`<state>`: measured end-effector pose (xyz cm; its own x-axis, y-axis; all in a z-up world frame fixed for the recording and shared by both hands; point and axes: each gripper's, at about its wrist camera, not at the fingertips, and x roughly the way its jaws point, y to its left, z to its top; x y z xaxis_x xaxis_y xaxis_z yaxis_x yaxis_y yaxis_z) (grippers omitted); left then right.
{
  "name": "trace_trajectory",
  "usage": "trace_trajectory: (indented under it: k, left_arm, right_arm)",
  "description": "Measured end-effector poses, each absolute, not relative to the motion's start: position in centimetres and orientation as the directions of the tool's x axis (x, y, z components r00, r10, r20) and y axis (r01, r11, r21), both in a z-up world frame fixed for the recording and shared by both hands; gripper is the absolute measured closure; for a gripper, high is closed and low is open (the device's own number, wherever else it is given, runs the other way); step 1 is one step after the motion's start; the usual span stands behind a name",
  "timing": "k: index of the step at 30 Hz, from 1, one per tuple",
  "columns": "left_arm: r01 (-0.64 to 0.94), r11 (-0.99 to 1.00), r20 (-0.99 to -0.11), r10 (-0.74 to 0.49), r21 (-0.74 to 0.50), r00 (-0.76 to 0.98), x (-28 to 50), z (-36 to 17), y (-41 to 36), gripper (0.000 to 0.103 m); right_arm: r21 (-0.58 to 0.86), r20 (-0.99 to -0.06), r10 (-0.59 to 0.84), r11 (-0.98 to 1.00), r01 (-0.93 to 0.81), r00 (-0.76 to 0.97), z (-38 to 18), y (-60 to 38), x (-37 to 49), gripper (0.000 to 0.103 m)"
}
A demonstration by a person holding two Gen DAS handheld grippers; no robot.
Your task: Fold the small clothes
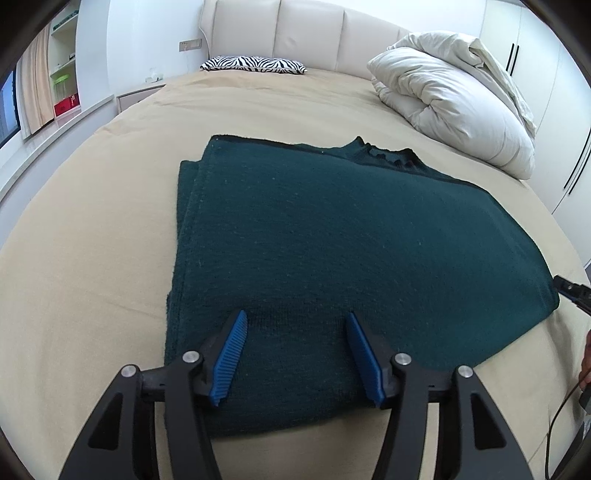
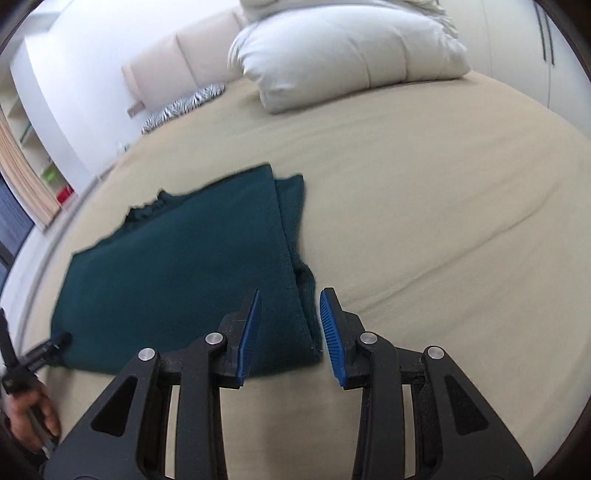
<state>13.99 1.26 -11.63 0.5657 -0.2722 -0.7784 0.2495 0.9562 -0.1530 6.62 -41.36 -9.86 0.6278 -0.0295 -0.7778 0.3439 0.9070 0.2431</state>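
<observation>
Beige bedsheet (image 1: 92, 229) fills both views, with a padded headboard (image 1: 310, 33) along the top of the left view, a zebra pillow (image 1: 255, 63) below it and a rolled duvet (image 1: 454, 99) at upper right. At mid-frame lies the dark green sweater (image 1: 351, 236), flat on the sheet with its sides already folded in and its collar toward the headboard. At the bottom of the left view, the left gripper (image 1: 297, 356) hovers over the near hem with its jaws spread and nothing between the pads. In the right view the right gripper (image 2: 290, 334) sits bottom centre over the sweater's lower right corner, jaws partly spread either side of the folded edge, not pinching it. The picture is blurred, so contact with the cloth cannot be told. My reading is that both are about to take the hem for a fold toward the collar. The risk is an uneven grab: thick knit stacks several layers at that edge, so a pad may catch only the top one and the tucked sleeve (image 2: 304, 280) could slide out. Lifting unevenly would skew the fold.
</observation>
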Motion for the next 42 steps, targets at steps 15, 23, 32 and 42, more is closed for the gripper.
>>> trace_trajectory:
  k: [15, 23, 32, 42]
  left_arm:
    - [0.267, 0.951, -0.786, -0.285, -0.159, 0.548, 14.3, -11.6, 1.4, 0.044]
    - [0.269, 0.95, -0.787, -0.285, -0.157, 0.547, 14.2, -11.7, 1.4, 0.044]
    - [0.22, 0.951, -0.747, -0.309, -0.22, 0.589, 13.8, -9.1, 2.8, 0.044]
    - [0.17, 0.964, -0.786, -0.265, -0.204, 0.559, 17.1, -11.0, 3.7, 0.055]
  right_arm:
    - [0.164, -0.808, -0.082, 0.92, 0.356, 0.584, -11.9, -40.3, 4.5, 0.099]
    - [0.258, -0.794, -0.004, 0.904, 0.341, 0.609, -12.5, -41.5, 4.9, 0.094]
    - [0.155, -0.779, -0.191, 0.865, 0.478, 0.598, -9.5, -40.9, 4.0, 0.06]
    - [0.544, -0.657, 0.436, 0.839, -0.014, 0.615, -9.7, -26.7, 11.3, 0.059]
